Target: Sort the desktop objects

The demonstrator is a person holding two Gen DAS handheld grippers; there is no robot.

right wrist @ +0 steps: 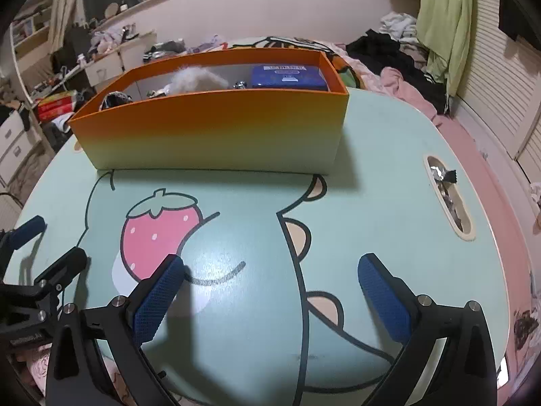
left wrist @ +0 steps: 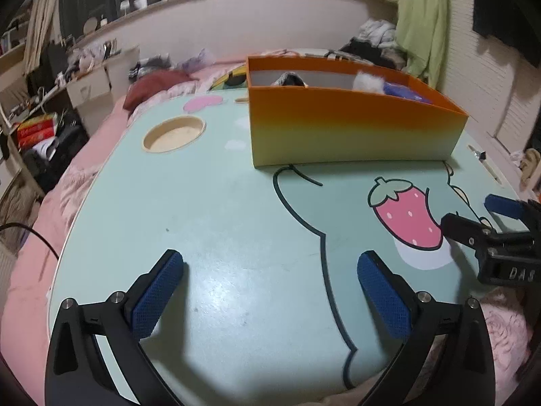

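An orange-to-yellow box (left wrist: pixel 351 128) stands at the far side of the mint green table (left wrist: pixel 219 209); it also shows in the right wrist view (right wrist: pixel 216 128). Inside it lie a blue tin (right wrist: pixel 289 76), a white fluffy thing (right wrist: pixel 197 79) and a dark patterned item (right wrist: pixel 115 98). My left gripper (left wrist: pixel 270 270) is open and empty over the near table edge. My right gripper (right wrist: pixel 270 270) is open and empty over the near edge, to the right of the left one. Each gripper shows at the side of the other's view.
A round cup recess (left wrist: pixel 174 134) sits at the table's far left. A slot (right wrist: pixel 448 198) at the table's right edge holds foil wrappers. The table stands on a pink bed (left wrist: pixel 40 237) with clothes (right wrist: pixel 399 57) piled behind. Shelves and boxes stand at the left.
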